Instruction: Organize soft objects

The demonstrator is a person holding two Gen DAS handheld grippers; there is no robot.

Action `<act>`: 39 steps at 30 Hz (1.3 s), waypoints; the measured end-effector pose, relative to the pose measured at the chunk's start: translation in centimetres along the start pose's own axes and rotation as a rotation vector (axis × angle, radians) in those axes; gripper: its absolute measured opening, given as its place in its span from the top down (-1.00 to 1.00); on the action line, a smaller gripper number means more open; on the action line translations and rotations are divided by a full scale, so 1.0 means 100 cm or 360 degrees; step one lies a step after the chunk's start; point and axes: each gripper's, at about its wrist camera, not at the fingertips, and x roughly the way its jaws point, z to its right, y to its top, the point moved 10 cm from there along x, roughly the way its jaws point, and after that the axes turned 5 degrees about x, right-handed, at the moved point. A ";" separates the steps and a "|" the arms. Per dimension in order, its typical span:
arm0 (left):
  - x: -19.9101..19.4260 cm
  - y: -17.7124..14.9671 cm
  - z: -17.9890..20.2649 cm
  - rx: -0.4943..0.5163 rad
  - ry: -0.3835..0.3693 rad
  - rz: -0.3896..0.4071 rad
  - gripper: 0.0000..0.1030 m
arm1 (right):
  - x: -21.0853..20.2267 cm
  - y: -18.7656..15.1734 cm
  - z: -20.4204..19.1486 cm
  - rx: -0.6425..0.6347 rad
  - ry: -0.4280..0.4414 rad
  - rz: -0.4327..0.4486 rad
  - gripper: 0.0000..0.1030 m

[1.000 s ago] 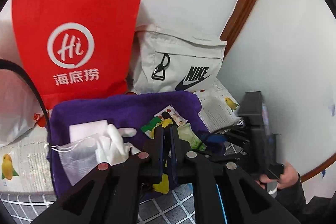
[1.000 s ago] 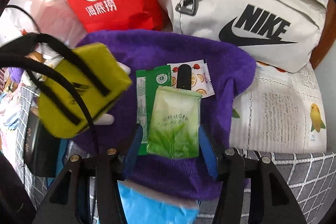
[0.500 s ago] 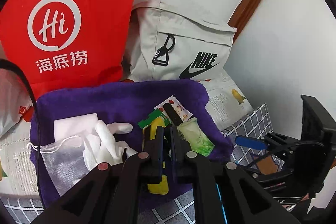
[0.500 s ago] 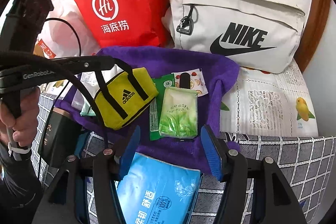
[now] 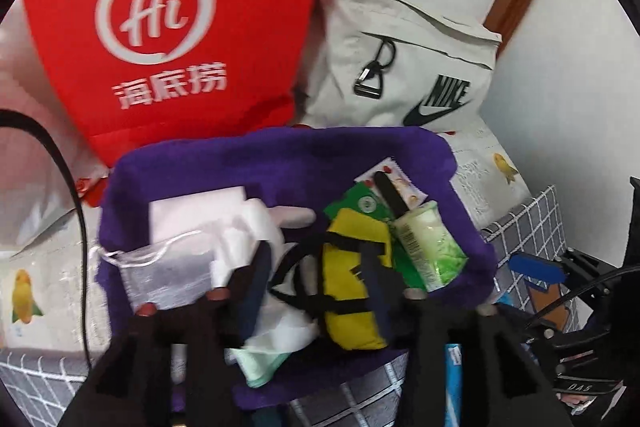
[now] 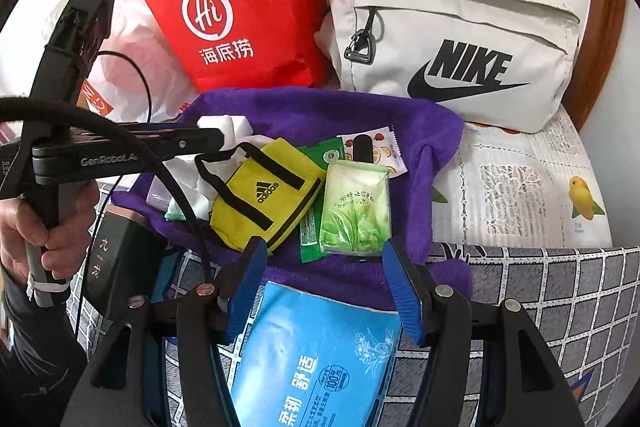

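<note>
A small yellow adidas bag (image 5: pixel 352 287) (image 6: pixel 264 199) lies on a purple towel (image 5: pixel 280 155) (image 6: pixel 320 111). Beside it lie a green tissue pack (image 6: pixel 356 207) (image 5: pixel 428 243), flat sachets (image 6: pixel 376 147) and white soft items (image 5: pixel 248 227). My left gripper (image 5: pixel 316 279) is open, its fingers on either side of the yellow bag and clear of it; it also shows in the right wrist view (image 6: pixel 208 139). My right gripper (image 6: pixel 324 275) is open and empty at the towel's near edge, above a blue tissue pack (image 6: pixel 316 355).
A red paper bag (image 6: pixel 236 7) and a pale Nike bag (image 6: pixel 456 39) stand behind the towel against the wall. A black box (image 6: pixel 116 267) sits at the left. A patterned cloth (image 6: pixel 520 187) and grey checked cover (image 6: pixel 560 307) lie to the right.
My left gripper has opened and let go of the yellow bag, which now rests on the towel. My right gripper has drawn back toward me, bringing the blue tissue pack into view.
</note>
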 end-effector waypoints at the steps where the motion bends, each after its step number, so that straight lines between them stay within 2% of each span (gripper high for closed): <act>1: -0.005 -0.001 -0.004 -0.0006 0.0022 0.0014 -0.26 | -0.002 0.000 -0.001 -0.0001 0.0000 0.0007 -0.16; 7: -0.042 -0.010 -0.020 0.0004 0.0201 0.0079 -0.66 | -0.016 0.003 -0.010 0.0010 0.0005 0.0058 -0.16; 15: -0.093 -0.035 -0.021 -0.0015 0.0310 0.0159 -0.94 | -0.044 -0.005 -0.030 -0.0008 -0.0025 0.0106 -0.29; 19: -0.117 -0.052 -0.014 -0.0034 0.0355 0.0216 -0.98 | -0.065 -0.013 -0.032 0.0029 -0.0042 0.0185 -0.61; 24: -0.138 -0.080 -0.006 -0.0076 0.0350 0.0208 -0.99 | -0.082 -0.029 -0.032 0.0072 -0.0054 0.0210 -0.63; 33: -0.177 -0.119 0.005 -0.0106 0.0416 0.0242 -0.99 | -0.109 -0.055 -0.048 0.0039 -0.0107 0.0247 -0.86; 36: -0.192 -0.131 0.011 -0.0110 0.0472 0.0277 -0.99 | -0.119 -0.060 -0.052 0.0018 -0.0135 0.0286 -0.94; 39: -0.199 -0.146 0.017 -0.0128 0.0452 0.0269 -0.99 | -0.130 -0.068 -0.053 0.0001 -0.0161 0.0316 -0.98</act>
